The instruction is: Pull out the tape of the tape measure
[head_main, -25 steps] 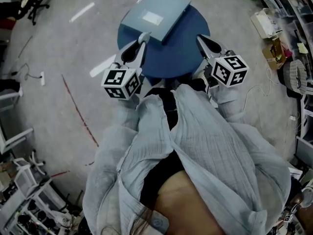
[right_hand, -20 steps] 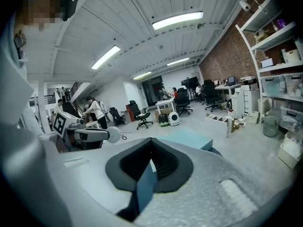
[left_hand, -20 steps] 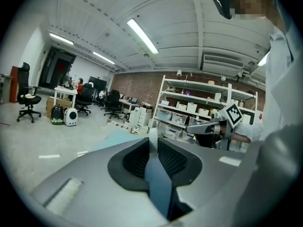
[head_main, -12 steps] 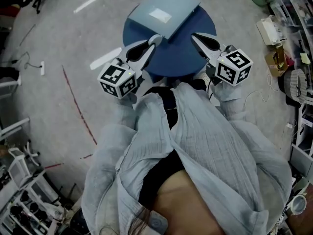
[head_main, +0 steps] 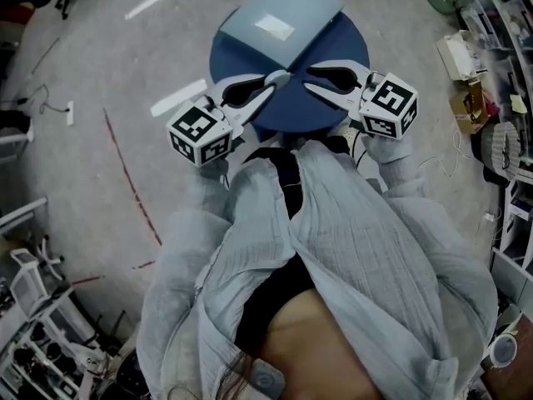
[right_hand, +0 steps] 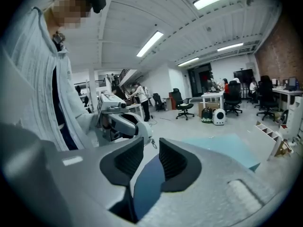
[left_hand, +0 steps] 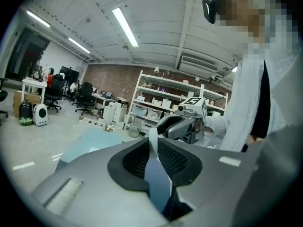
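Note:
No tape measure shows in any view. In the head view my left gripper [head_main: 279, 77] and right gripper [head_main: 310, 75] point at each other, tips close together, over the near edge of a round blue table [head_main: 316, 107]. The left gripper [left_hand: 152, 138] has its jaws together, with nothing between them. The right gripper [right_hand: 151, 148] has a narrow gap between its pads. Its jaws are opening and nothing is between them. Each gripper view shows the other gripper straight ahead: the right gripper [left_hand: 182, 124] and the left gripper [right_hand: 125, 124].
A flat light-blue board [head_main: 287, 15] lies on the table's far half and overhangs its rim. Cluttered shelves [head_main: 500, 57] line the right side and racks [head_main: 33, 323] stand at lower left. A red line [head_main: 129, 177] crosses the grey floor. Office chairs [right_hand: 182, 105] stand far off.
Both grippers have swung inward over the table's near edge, so that their tips now face each other and nearly meet. The table and board sit slightly further right in view.

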